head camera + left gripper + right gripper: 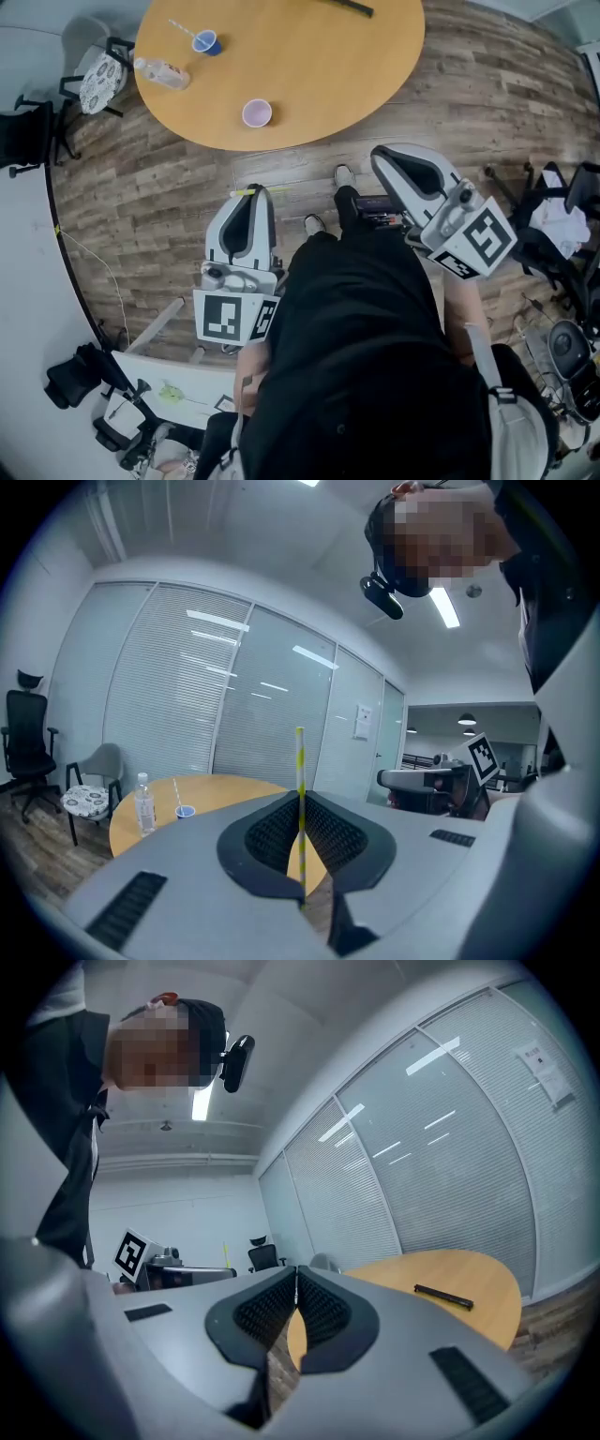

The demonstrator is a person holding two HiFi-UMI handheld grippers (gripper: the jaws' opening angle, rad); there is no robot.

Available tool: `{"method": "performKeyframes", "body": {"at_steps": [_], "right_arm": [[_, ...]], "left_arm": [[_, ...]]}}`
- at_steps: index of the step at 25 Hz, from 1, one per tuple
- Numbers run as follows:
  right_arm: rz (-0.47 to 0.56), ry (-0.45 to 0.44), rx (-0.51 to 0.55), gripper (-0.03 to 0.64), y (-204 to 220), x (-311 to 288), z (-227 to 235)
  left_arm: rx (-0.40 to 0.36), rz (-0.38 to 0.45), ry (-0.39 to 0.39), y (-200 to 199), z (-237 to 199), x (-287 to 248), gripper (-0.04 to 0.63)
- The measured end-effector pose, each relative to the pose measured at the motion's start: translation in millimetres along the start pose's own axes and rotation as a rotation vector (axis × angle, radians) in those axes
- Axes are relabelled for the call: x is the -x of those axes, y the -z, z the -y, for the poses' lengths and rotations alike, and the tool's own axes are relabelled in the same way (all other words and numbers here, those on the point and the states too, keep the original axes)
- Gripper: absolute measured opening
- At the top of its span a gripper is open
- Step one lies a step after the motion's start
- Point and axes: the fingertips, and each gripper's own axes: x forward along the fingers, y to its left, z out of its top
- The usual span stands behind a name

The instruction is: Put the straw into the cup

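Note:
A lilac cup (256, 113) stands empty near the front edge of the round wooden table (309, 75). Further left, a blue cup (204, 42) has a straw in it. My left gripper (252, 194) is over the floor, short of the table, and is shut on a yellow-and-white striped straw (300, 789). The straw sticks up between the pads (274, 834). My right gripper (384, 157) is shut with nothing in it, also short of the table. In the right gripper view its pads (319, 1309) meet.
A clear bottle (161, 72) lies near the blue cup, and a black pen (349, 7) lies at the table's far edge. Chairs (101, 80) stand to the left. More chairs and gear (562, 220) are on the right. A white table (178, 389) is behind me on the left.

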Motion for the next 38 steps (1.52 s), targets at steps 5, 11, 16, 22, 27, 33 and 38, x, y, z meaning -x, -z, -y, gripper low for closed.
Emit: {"method": "performKeyframes", "body": {"at_steps": [5,11,16,22,27,33,38], "right_arm": [[0.012,-0.05,-0.005,0.018,-13,-10,30],[0.023,-0.1,-0.034,0.018,-20,-10,65],[0.01,-0.128,-0.064,0.018,-17,-13,83],[0.008,-0.149,-0.09,0.018,-13,-20,88],[0.011,-0.144,-0.1,0.018,-8,-27,92],[0.015,-0.123,-0.096,0.018,-10,-42,94],[0.007,-0.1,-0.095,0.018,-8,-55,96]], "left_arm": [[-0.005,0.006,-0.047,-9,1,-28,0.031],[0.001,-0.002,-0.095,-11,12,-57,0.031],[0.026,-0.019,-0.13,-6,14,-72,0.031],[0.038,-0.031,-0.163,-3,3,-81,0.031],[0.035,-0.033,-0.179,-2,-13,-88,0.031],[0.057,-0.031,-0.174,-4,-38,-99,0.031],[0.064,-0.039,-0.174,-3,-60,-107,0.031]]}}
